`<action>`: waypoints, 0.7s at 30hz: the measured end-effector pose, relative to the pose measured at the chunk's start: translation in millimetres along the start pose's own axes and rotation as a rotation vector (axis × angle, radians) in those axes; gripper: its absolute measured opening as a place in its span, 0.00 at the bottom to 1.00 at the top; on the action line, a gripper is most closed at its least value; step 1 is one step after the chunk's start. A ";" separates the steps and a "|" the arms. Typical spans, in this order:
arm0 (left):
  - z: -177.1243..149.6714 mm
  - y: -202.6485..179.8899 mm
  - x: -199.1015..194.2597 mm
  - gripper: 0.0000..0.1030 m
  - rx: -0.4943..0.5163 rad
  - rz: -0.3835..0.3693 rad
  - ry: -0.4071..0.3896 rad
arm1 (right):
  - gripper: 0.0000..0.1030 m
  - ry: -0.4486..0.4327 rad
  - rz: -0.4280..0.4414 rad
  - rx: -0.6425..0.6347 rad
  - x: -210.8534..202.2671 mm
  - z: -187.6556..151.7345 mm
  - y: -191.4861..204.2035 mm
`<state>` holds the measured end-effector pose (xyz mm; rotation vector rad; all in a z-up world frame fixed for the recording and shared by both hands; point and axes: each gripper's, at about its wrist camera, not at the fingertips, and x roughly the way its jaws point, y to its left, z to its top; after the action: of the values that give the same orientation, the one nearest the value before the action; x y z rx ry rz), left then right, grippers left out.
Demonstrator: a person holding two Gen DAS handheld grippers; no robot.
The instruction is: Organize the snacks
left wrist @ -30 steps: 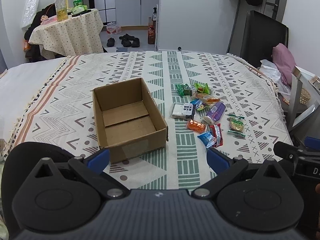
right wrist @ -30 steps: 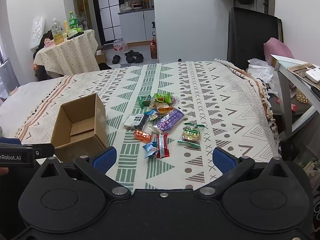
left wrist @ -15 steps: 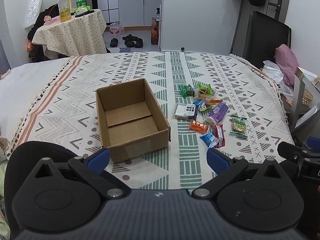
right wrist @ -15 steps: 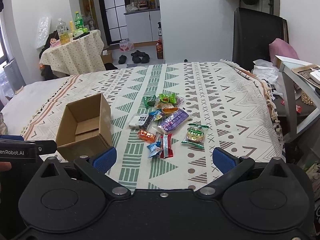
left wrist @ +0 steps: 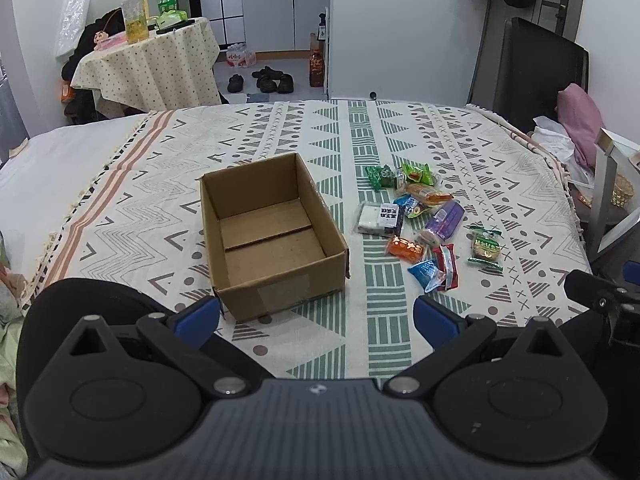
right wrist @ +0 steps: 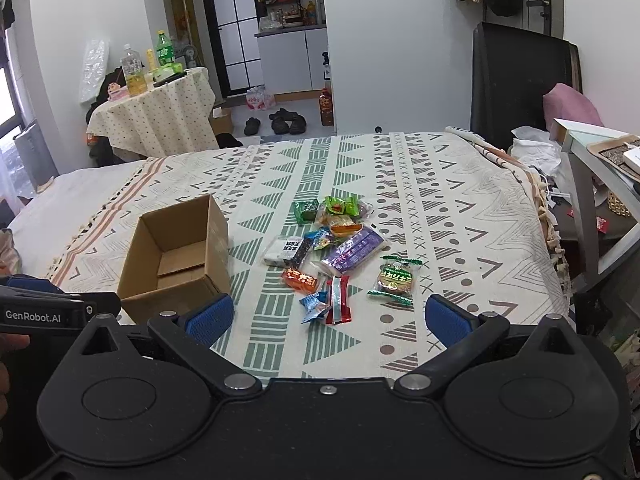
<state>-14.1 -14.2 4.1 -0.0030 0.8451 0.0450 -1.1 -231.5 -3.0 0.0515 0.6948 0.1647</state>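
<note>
An empty brown cardboard box (left wrist: 276, 236) (right wrist: 176, 256) sits open on the patterned bedspread. Right of it lies a loose pile of several wrapped snacks: a purple packet (left wrist: 442, 226) (right wrist: 352, 250), an orange one (left wrist: 404, 247) (right wrist: 300, 280), a blue one (left wrist: 426, 273) (right wrist: 314, 306), a red one (right wrist: 338, 300), a white-and-black pack (left wrist: 378, 218) (right wrist: 286, 250) and a green-edged cake (left wrist: 485, 245) (right wrist: 394, 278). My left gripper (left wrist: 316, 318) hovers open just before the box's near wall. My right gripper (right wrist: 328, 320) hangs open near the snacks' front edge. Neither holds anything.
The bedspread (left wrist: 400, 140) drops off at the right beside a white side table (right wrist: 588, 168) and a black chair (right wrist: 516, 80). A cloth-covered round table (left wrist: 152, 64) with bottles stands far left. Shoes (left wrist: 264, 80) lie on the floor beyond.
Both grippers have drifted slightly, so the box and snacks sit a little further right in each view. Nothing was taken hold of and both stay open.
</note>
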 end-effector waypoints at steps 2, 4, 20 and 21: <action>-0.3 0.6 -1.1 1.00 0.002 -0.005 -0.002 | 1.00 -0.002 0.003 -0.005 -0.7 0.3 0.7; 0.4 -1.0 -1.4 1.00 0.007 -0.011 -0.005 | 1.00 -0.006 0.000 -0.007 -1.9 0.0 1.7; 5.6 1.5 -2.0 1.00 -0.007 -0.009 -0.002 | 1.00 0.005 -0.008 0.001 -0.7 1.1 -0.8; 5.9 1.3 -1.5 1.00 -0.006 -0.007 -0.001 | 1.00 0.007 -0.007 0.004 -0.8 0.8 -0.3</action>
<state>-10.8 -12.8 9.2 -0.0114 0.8439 0.0410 -1.1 -231.9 -1.9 0.0525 0.7020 0.1570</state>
